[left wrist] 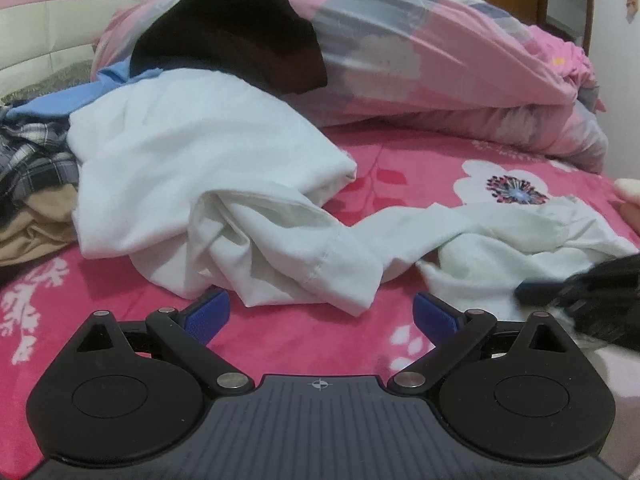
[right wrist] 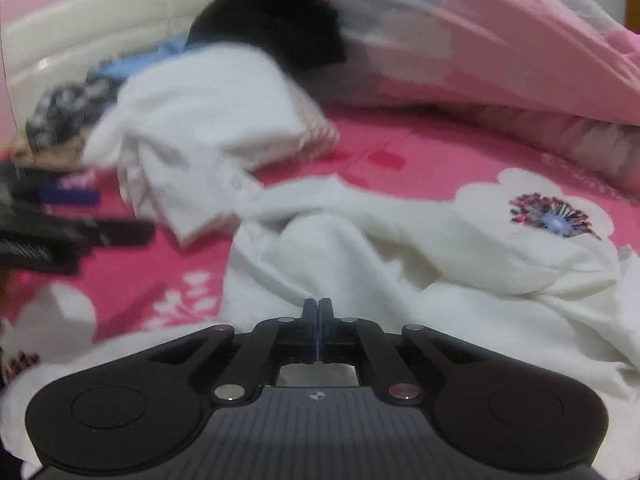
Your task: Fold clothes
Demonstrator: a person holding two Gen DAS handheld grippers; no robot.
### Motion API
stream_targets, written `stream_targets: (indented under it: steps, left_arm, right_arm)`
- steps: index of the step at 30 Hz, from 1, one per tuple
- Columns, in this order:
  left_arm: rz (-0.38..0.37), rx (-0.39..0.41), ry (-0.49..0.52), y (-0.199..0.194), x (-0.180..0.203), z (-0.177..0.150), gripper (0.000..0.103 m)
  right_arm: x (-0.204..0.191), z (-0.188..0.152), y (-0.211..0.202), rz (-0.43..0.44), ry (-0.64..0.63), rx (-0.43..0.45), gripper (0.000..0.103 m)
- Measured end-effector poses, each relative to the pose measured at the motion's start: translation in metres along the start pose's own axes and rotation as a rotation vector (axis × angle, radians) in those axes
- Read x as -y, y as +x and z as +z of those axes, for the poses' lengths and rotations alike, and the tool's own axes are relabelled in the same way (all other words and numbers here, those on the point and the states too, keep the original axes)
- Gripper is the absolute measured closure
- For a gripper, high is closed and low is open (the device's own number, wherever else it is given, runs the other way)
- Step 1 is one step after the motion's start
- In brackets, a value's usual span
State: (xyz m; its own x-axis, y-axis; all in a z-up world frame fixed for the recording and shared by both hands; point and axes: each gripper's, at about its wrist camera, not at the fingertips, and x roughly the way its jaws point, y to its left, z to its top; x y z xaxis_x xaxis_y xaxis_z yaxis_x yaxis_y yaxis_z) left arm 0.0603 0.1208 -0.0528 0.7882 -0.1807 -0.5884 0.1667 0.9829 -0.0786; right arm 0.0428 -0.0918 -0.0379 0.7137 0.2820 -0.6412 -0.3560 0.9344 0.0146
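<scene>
- My left gripper stands wide open over the pink floral bedspread, nothing between its blue pads.
- My right gripper is pressed fully shut at the edge of the white garment; whether cloth is pinched, I cannot tell.
- That garment sprawls across mid-frame; more clothes are heaped at left.

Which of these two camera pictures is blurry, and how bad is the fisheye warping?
Left wrist view: sharp; the white shirt shows crisp folds, though the right tool at the right edge is smeared. Right wrist view: motion-blurred across the shirt and black garment, while its own tool stays sharp. Both views curve toward the edges and darken in the corners.
</scene>
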Motion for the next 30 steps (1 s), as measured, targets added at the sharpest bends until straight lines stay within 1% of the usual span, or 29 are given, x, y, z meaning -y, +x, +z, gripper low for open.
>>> stream_targets:
  steps: [3,5,8,10,12,15,18,20,22,25,27,29,30]
  left_arm:
    - [0.007,-0.015,-0.006,0.006,0.0,0.001,0.005]
    - [0.014,-0.019,-0.011,0.009,-0.001,0.002,0.005]
    - [0.02,-0.023,-0.02,0.01,-0.003,0.003,0.005]
    - [0.025,-0.027,-0.023,0.011,-0.004,0.004,0.005]
    - [0.034,-0.033,-0.023,0.012,-0.006,0.005,0.005]
    - [0.043,-0.041,-0.028,0.013,-0.008,0.006,0.005]
    - [0.052,-0.046,-0.013,0.013,-0.007,0.005,0.005]
    - [0.061,-0.051,0.009,0.013,-0.005,0.004,0.005]
    - [0.072,-0.058,0.037,0.013,-0.003,0.002,0.005]
    - [0.078,-0.061,0.062,0.011,0.0,0.001,0.005]
    - [0.074,-0.055,0.069,0.007,0.003,0.003,0.005]
    - [0.066,-0.041,0.08,0.001,0.008,0.007,0.005]
    - [0.06,-0.029,0.088,-0.003,0.011,0.01,0.005]
  right_arm:
    - [0.016,0.005,-0.028,0.001,0.043,0.074,0.103]
    - [0.029,0.008,-0.048,-0.014,0.069,0.123,0.103]
    - [0.055,0.011,-0.082,-0.054,0.129,0.199,0.103]
    - [0.077,0.01,-0.109,-0.095,0.181,0.252,0.103]
    - [0.103,0.007,-0.139,-0.157,0.233,0.312,0.103]
    - [0.147,-0.006,-0.188,-0.273,0.331,0.398,0.103]
    - [0.193,-0.028,-0.234,-0.404,0.457,0.463,0.103]
    - [0.221,-0.051,-0.258,-0.489,0.552,0.489,0.103]
    - [0.246,-0.077,-0.273,-0.568,0.639,0.484,0.103]
    - [0.28,-0.115,-0.273,-0.676,0.753,0.405,0.103]
    - [0.303,-0.14,-0.274,-0.747,0.828,0.351,0.101]
    - [0.319,-0.161,-0.269,-0.837,0.892,0.276,0.1]
    - [0.321,-0.169,-0.268,-0.874,0.915,0.262,0.1]
